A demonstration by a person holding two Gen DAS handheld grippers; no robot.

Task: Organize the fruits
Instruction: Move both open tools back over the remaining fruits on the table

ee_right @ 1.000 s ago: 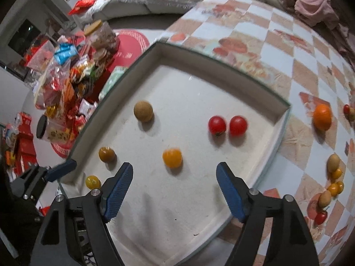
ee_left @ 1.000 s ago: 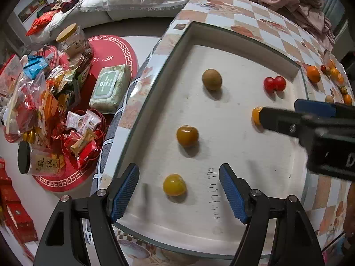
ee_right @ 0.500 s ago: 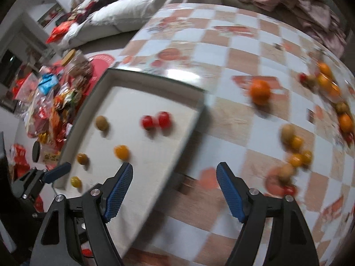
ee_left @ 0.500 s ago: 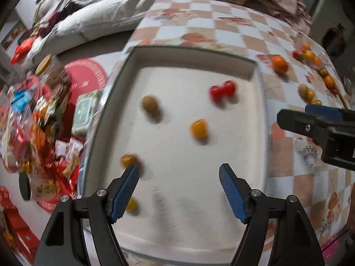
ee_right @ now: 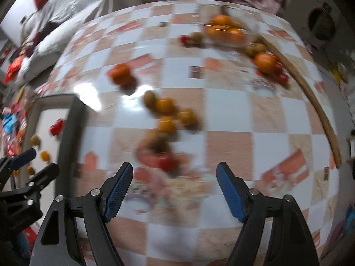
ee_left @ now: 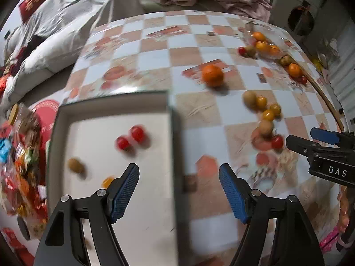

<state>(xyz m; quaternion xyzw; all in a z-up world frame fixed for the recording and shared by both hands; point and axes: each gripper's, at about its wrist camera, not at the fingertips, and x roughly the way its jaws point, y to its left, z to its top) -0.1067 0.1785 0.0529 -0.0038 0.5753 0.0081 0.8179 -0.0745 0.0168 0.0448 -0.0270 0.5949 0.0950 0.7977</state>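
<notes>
Snack packets (ee_left: 21, 159) crowd the far left, on the floor beside the table. Next comes the white tray (ee_left: 115, 108), holding two red cherry tomatoes (ee_left: 131, 138) side by side, a brown fruit (ee_left: 75, 165) and a small orange one (ee_left: 108, 181) partly behind a finger. The left gripper (ee_left: 179, 190) hangs over the tray's right wall, jaws apart, nothing between them. On the checkered tablecloth (ee_left: 155, 57) to the right, a lone orange (ee_left: 212, 75) lies near the tray's far corner. Further right, a loose cluster of small fruits (ee_left: 265, 115), yellow, brown and red, sits on the cloth. The right gripper (ee_right: 174, 189) hovers just short of that cluster, jaws wide and empty. More fruit (ee_right: 265, 62) lies near the table's far right edge, blurred.
</notes>
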